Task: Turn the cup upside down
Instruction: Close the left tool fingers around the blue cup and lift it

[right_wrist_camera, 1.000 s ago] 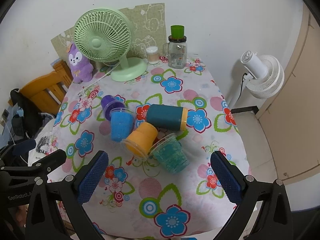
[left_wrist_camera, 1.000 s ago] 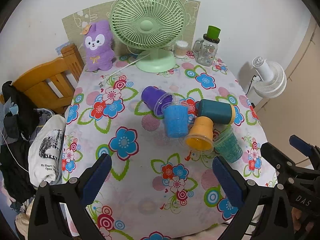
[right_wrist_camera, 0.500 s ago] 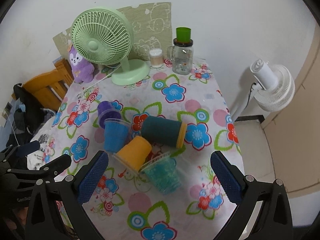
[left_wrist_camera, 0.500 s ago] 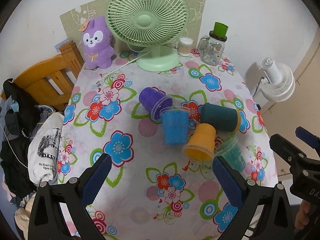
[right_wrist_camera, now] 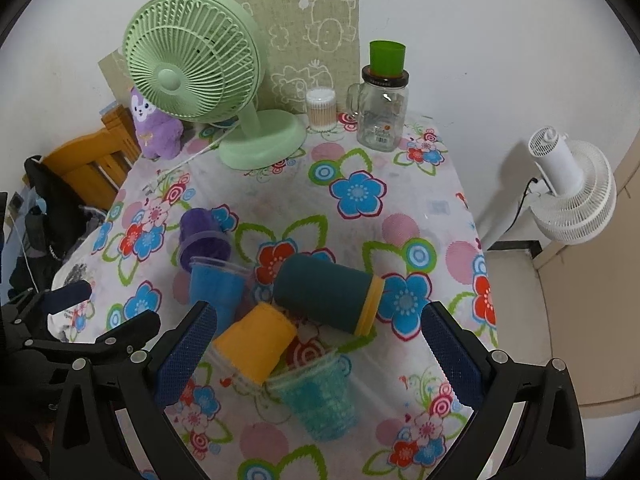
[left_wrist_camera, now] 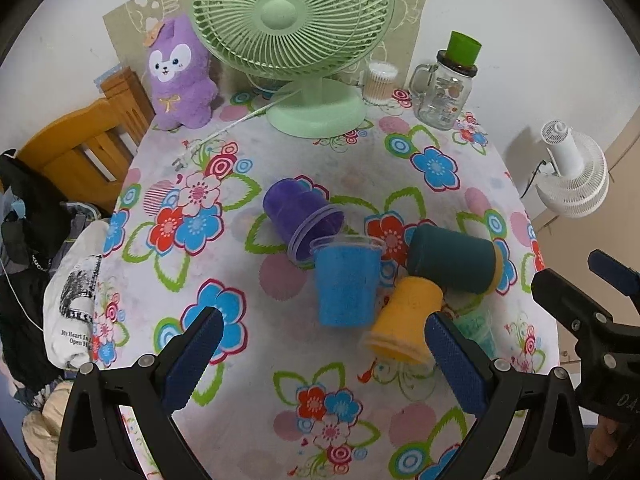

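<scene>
A round table [left_wrist_camera: 168,208] covered in a bright flowered cloth fills both views, with a wooden chair [left_wrist_camera: 84,140] draped in clothes at its left edge and a white floor fan [right_wrist_camera: 568,196] standing off to the right by the wall. At the back of the table a pale green desk fan [left_wrist_camera: 292,28] stands upright, a purple plush animal [left_wrist_camera: 180,76] just beside it on the left, and to its right a small tub of cotton swabs [right_wrist_camera: 321,110] and a glass handled jar [right_wrist_camera: 382,116] with a green cup [right_wrist_camera: 387,58] set upside down on its lid. Near the middle of the table five cups lie tumbled on their sides in a touching cluster: a dark teal cup with a yellow rim [right_wrist_camera: 328,298], a blue cup [left_wrist_camera: 347,282] whose clear rim meets the mouth of a purple cup [left_wrist_camera: 300,216], a yellow-orange cup [left_wrist_camera: 406,328] leaning against the teal one, and a clear cup with turquoise filling [right_wrist_camera: 320,392] nearest the front edge. The left gripper [left_wrist_camera: 320,356] hovers above the near side of the cluster with its blue-padded fingers [left_wrist_camera: 192,356] spread wide and holding nothing; the right gripper [right_wrist_camera: 320,354] hangs beside it, fingers [right_wrist_camera: 450,356] likewise wide apart and empty, framing the yellow-orange and turquoise cups.
</scene>
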